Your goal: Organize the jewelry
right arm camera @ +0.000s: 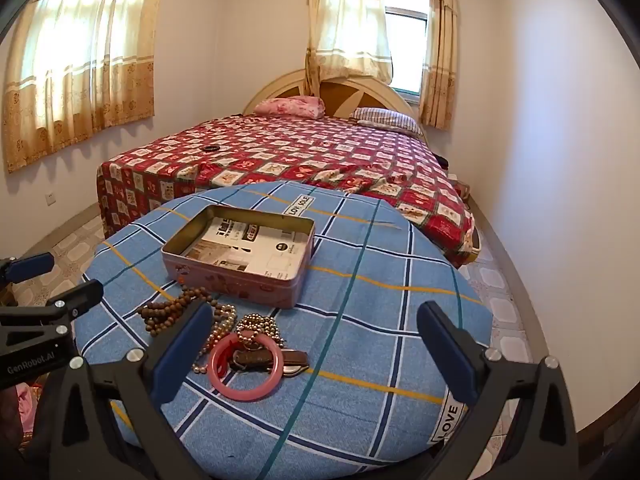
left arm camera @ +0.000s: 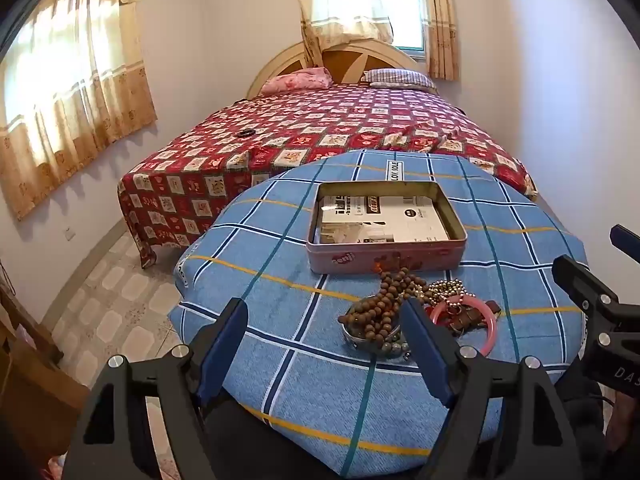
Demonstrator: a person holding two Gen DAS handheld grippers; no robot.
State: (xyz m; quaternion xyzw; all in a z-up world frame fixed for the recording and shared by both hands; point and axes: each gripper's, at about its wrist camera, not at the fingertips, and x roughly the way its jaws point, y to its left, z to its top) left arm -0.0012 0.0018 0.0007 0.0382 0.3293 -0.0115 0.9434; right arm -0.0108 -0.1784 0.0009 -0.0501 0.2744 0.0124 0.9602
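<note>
Your right gripper (right arm camera: 316, 344) hangs wide open over the blue checked cloth (right arm camera: 380, 300); the pink bangle (right arm camera: 245, 368) lies between its fingers, the open tin (right arm camera: 240, 258) beyond.

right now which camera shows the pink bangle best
The right wrist view: the whole pink bangle shows as a full ring lying flat on the blue checked cloth, over a brown strap. In the left wrist view, the left gripper's finger hides part of the ring.

Sunlit curtained windows (right arm camera: 80, 52) flank a red-quilted bed (right arm camera: 280, 152).
</note>
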